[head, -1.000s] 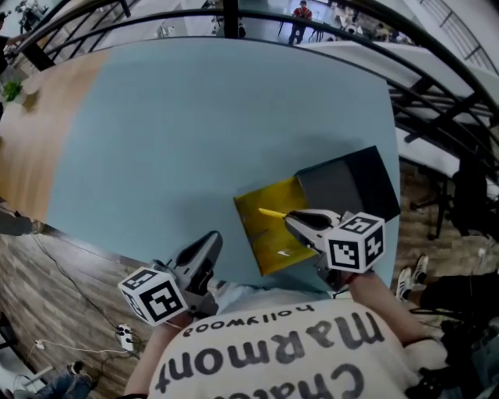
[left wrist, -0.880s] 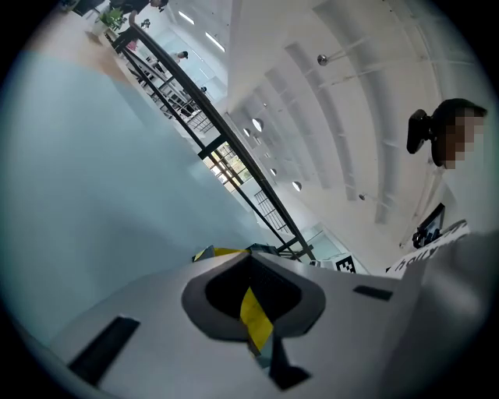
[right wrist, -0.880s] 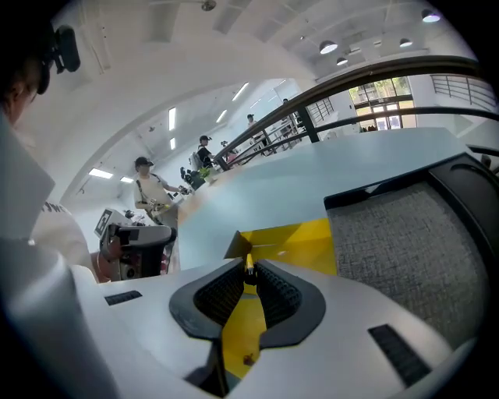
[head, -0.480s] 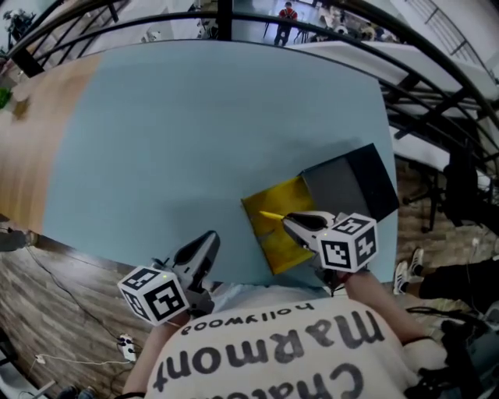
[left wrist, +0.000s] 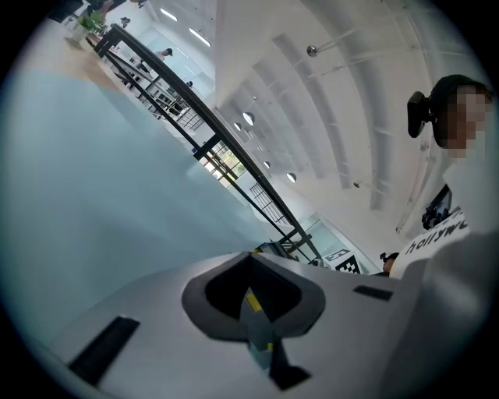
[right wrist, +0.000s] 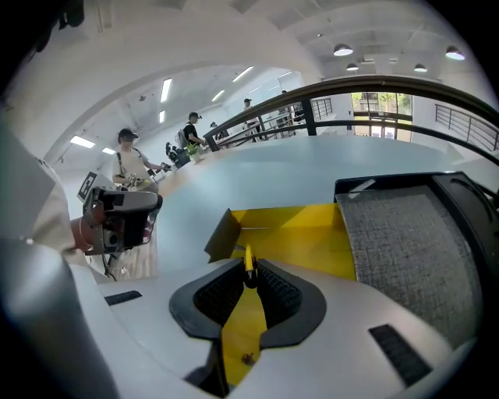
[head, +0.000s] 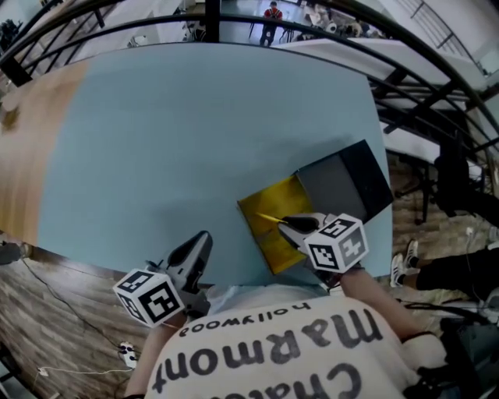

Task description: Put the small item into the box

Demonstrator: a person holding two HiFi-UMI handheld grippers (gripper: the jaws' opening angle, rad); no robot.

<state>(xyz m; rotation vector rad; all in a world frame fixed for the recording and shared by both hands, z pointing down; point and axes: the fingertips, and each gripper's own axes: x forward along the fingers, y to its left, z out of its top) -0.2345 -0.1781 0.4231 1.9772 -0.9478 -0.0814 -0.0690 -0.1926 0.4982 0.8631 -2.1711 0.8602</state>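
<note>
An open box with a yellow inside lies near the blue table's front right; its grey-lined lid lies open behind it. My right gripper hovers over the yellow tray, shut on a thin yellow stick that pokes out past its jaws. In the right gripper view the stick sits pinched at the gripper, with the yellow tray and grey lining just beyond. My left gripper hangs at the table's front edge, shut and holding nothing.
The blue table stretches far and left of the box. A dark railing curves round the right and back. Wooden floor lies below the front edge. A person stands far behind.
The right gripper stays over the yellow tray with the stick in it. The left gripper has dropped slightly toward me. The head view has shifted a little.
</note>
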